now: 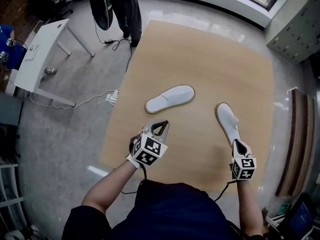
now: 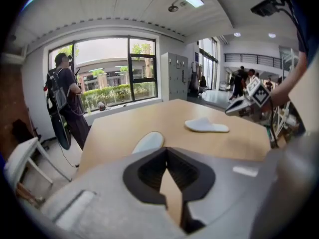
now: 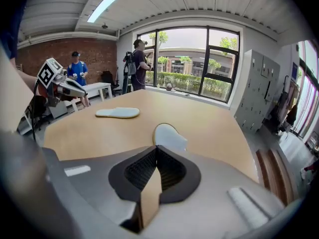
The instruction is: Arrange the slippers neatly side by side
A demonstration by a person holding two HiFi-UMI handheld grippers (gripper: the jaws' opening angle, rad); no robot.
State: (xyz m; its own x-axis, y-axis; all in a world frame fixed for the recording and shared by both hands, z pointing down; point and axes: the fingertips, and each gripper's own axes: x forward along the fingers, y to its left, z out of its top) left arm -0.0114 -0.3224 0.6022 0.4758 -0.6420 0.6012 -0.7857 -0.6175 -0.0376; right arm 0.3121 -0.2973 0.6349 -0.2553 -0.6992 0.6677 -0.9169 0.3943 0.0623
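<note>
Square black-and-white markers are showing on the cubes of the left gripper (image 1: 161, 126) and the right gripper (image 1: 236, 143). These patterns are the print that is reading clearly.

Both slippers are lying on the wooden tabletop (image 1: 200, 59), well apart and at different angles. The left slipper (image 1: 170, 98) is lying slantwise across the middle of the board. It is showing a flat white surface edged by a thin tan rim. The right slipper (image 1: 229, 121) is lying lengthwise, pointing away from the person. It is white with the same tan edge, and its raised upper is sitting at the end nearer the right gripper.

The left gripper is hovering just short of the left slipper's near end. In its own view its jaws are standing pressed together with nothing between them, and the pale slipper (image 2: 148, 142) is lying just beyond their tips. The right gripper is sitting just beside the near end of the right slipper, though whether it is touching cannot be told. Its jaws are likewise meeting tip to tip and holding nothing, with that slipper (image 3: 168, 136) lying directly ahead.

A person (image 1: 127, 9) is standing past the tabletop's far corner, near a white table (image 1: 40, 54).
</note>
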